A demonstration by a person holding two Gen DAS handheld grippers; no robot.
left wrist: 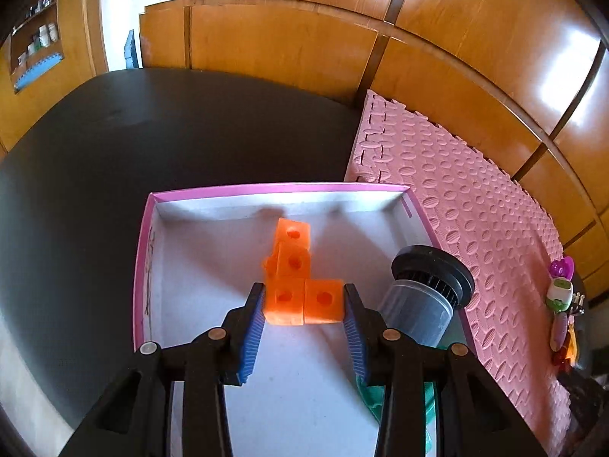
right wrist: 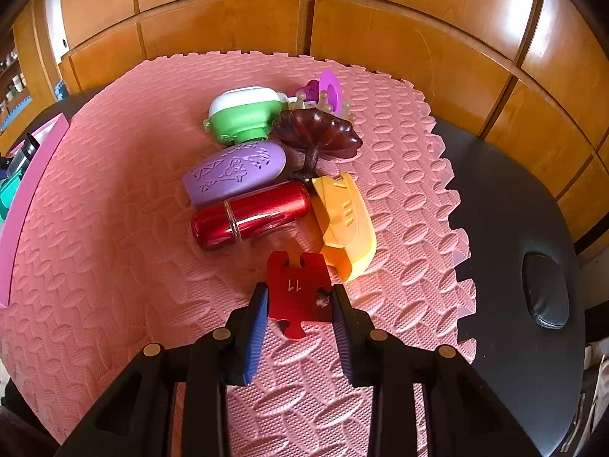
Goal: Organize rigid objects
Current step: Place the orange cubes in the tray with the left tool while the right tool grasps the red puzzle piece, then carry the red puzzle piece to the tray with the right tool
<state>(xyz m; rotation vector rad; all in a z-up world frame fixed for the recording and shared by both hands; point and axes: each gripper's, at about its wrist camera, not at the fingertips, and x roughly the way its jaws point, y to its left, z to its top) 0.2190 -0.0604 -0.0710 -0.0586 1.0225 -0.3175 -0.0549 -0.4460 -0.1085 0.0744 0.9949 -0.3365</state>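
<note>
Left gripper [left wrist: 303, 304] clamped on orange blocks [left wrist: 295, 285], low inside pink box [left wrist: 266, 189], likely for release there. Right gripper [right wrist: 297, 303] clamped on red puzzle piece [right wrist: 297, 287] above mat [right wrist: 114, 266], probably headed boxward.

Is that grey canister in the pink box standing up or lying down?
Lying down. The grey canister rests on its side in the pink box, its dark ribbed cap end tilted toward the far wall, beside the orange blocks.
</note>
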